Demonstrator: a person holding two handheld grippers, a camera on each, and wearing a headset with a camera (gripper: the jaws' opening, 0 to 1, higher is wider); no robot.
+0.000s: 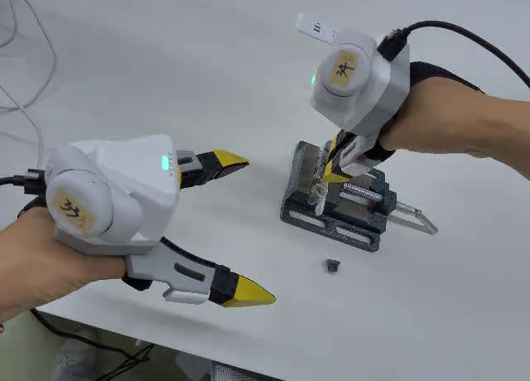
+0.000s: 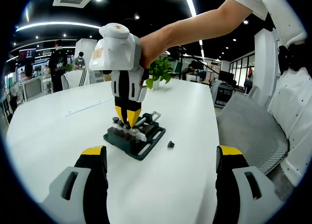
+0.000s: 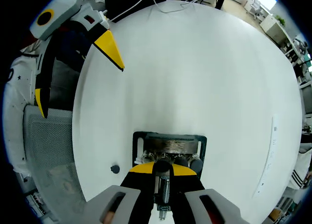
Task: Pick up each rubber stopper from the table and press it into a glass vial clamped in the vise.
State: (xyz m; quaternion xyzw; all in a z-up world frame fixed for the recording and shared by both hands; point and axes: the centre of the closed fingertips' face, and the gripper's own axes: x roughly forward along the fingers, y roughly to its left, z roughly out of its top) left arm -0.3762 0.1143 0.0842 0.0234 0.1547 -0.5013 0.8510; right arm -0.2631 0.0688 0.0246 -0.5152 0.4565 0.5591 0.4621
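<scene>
Left tongs (image 1: 257, 228) spread wide, right tongs (image 1: 332, 168) pinched together

1. Left gripper (image 1: 257, 229): white-grey body, black jaws, yellow tips, green LED (image 1: 165, 162).
2. Right gripper (image 1: 329, 172): same colour scheme.
3. Vise (image 1: 331, 219) under right gripper's tips: dark grey; screw (image 1: 370, 195) silver.
4. Stopper (image 1: 332, 266) near right gripper: black.
5. Table (image 1: 166, 66): plain white.

White left gripper (image 1: 260, 230), right gripper (image 1: 327, 172); yellow-tipped black jaws; black cables (image 1: 464, 33)
</scene>
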